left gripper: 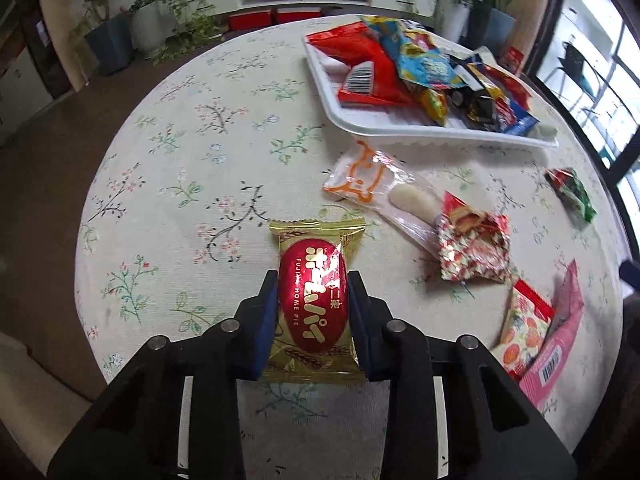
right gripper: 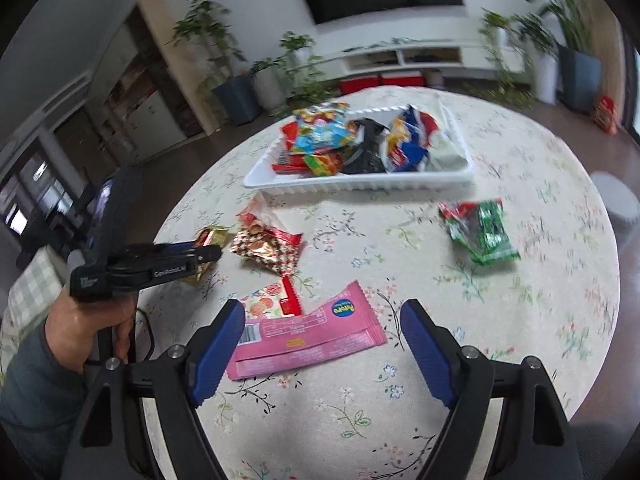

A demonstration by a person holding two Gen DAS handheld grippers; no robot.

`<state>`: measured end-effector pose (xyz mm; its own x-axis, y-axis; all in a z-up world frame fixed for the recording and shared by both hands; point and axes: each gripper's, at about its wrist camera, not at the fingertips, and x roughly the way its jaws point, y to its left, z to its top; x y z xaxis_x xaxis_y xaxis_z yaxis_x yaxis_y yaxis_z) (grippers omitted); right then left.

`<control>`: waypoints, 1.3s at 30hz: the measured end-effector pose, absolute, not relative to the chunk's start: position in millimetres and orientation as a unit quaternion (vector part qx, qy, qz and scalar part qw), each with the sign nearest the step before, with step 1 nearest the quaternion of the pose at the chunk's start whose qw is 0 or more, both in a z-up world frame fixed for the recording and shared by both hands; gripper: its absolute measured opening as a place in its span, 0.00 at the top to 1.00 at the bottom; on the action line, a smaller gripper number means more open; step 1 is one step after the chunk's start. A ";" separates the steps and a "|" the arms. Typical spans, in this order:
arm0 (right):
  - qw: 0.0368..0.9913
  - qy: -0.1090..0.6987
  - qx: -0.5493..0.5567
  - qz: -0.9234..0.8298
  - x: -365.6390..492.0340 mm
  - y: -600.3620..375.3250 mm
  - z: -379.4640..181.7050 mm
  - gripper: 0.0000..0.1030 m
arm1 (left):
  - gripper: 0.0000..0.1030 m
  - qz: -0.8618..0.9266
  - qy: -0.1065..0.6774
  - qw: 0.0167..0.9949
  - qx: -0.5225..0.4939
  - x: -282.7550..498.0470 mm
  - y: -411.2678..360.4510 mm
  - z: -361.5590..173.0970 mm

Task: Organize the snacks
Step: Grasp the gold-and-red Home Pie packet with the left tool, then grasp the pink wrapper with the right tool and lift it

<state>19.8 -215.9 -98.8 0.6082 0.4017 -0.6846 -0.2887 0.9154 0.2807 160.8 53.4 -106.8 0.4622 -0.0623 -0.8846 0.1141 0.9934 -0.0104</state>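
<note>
Several snacks dot the floral tablecloth (right gripper: pixel 520 320); left jaws clamp the gold pie packet (left gripper: pixel 314 300); right jaws gape.

Round table (right gripper: pixel 520 320) carries a tray (right gripper: pixel 360 186) toward its far side, heaped with snack packets (right gripper: pixel 360 140) inside its walls. Nearer than the tray, loose packets lie on the cloth. Left cluster: a long clear-wrapped stick snack (left gripper: pixel 384 196) just before the tray, its near end under a crumpled patterned packet (left gripper: pixel 474 250). Left of that packet sits the Home Pie packet (left gripper: pixel 314 304), clamped between the left gripper (left gripper: pixel 314 300) fingers. Nearer still, a flat long packet (right gripper: pixel 308 336) overlaps a fruit-print packet (right gripper: pixel 268 300) behind it. Well apart to the right, a foil packet (right gripper: pixel 478 230) lies alone before the tray's right corner. Right gripper (right gripper: pixel 322 354) hovers spread above the flat long packet.
</note>
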 end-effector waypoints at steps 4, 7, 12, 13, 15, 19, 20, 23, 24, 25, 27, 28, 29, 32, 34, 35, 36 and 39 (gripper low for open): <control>0.882 0.379 -0.023 0.280 17.5 -208.7 -83.2 0.20 | 0.71 -0.093 0.520 0.848 0.023 151.3 48.5 -104.8; 0.851 0.375 -0.117 0.350 14.9 -193.7 -80.4 0.20 | 0.71 -0.122 0.523 0.844 0.014 141.9 45.9 -103.7; 0.791 0.393 -0.236 0.406 24.1 -167.8 -96.7 0.20 | 0.71 -0.149 0.525 0.838 0.011 128.4 46.3 -103.4; 0.779 0.396 -0.256 0.414 25.9 -163.3 -101.1 0.21 | 0.71 -0.155 0.524 0.838 0.014 126.0 46.4 -103.2; 0.752 0.398 -0.302 0.430 29.4 -152.9 -110.3 0.25 | 0.71 -0.163 0.524 0.835 0.022 121.0 45.8 -103.4; 0.707 0.403 -0.381 0.438 37.7 -134.7 -128.4 0.39 | 0.71 -0.177 0.522 0.833 0.039 113.4 43.8 -103.9; 0.699 0.407 -0.392 0.438 40.2 -132.7 -131.9 0.41 | 0.71 -0.179 0.521 0.833 0.042 112.3 43.4 -104.1; 0.682 0.418 -0.409 0.439 46.1 -128.7 -141.3 0.41 | 0.71 -0.184 0.521 0.832 0.045 112.2 43.7 -104.2; 0.681 0.418 -0.408 0.442 46.8 -129.0 -142.1 0.42 | 0.71 -0.186 0.521 0.832 0.046 112.3 43.8 -104.2; 0.680 0.419 -0.405 0.445 47.5 -130.2 -142.1 0.46 | 0.71 -0.187 0.520 0.832 0.047 112.1 44.0 -104.2; 0.682 0.423 -0.398 0.444 47.9 -132.8 -142.0 0.54 | 0.71 -0.187 0.519 0.833 0.048 113.0 43.9 -104.2; 0.682 0.426 -0.394 0.444 47.5 -134.6 -141.8 0.60 | 0.71 -0.188 0.518 0.833 0.047 112.8 44.1 -104.1; 0.683 0.429 -0.389 0.446 46.6 -135.8 -142.0 0.64 | 0.71 -0.188 0.518 0.833 0.047 113.2 44.1 -104.2; 0.691 0.437 -0.368 0.443 43.8 -145.1 -140.3 0.71 | 0.71 -0.189 0.517 0.834 0.046 113.0 44.4 -104.1; 0.701 0.442 -0.345 0.441 44.0 -153.5 -137.1 0.73 | 0.71 -0.190 0.516 0.834 0.046 113.3 44.4 -104.2; 0.706 0.443 -0.336 0.439 42.1 -158.7 -134.9 0.75 | 0.71 -0.191 0.516 0.834 0.046 113.1 44.5 -104.0; 0.713 0.443 -0.324 0.437 41.6 -163.0 -132.9 0.76 | 0.71 -0.192 0.516 0.834 0.046 113.0 44.6 -103.9; 0.735 0.441 -0.283 0.431 38.5 -177.8 -125.4 0.77 | 0.71 -0.192 0.514 0.835 0.041 112.0 45.9 -102.9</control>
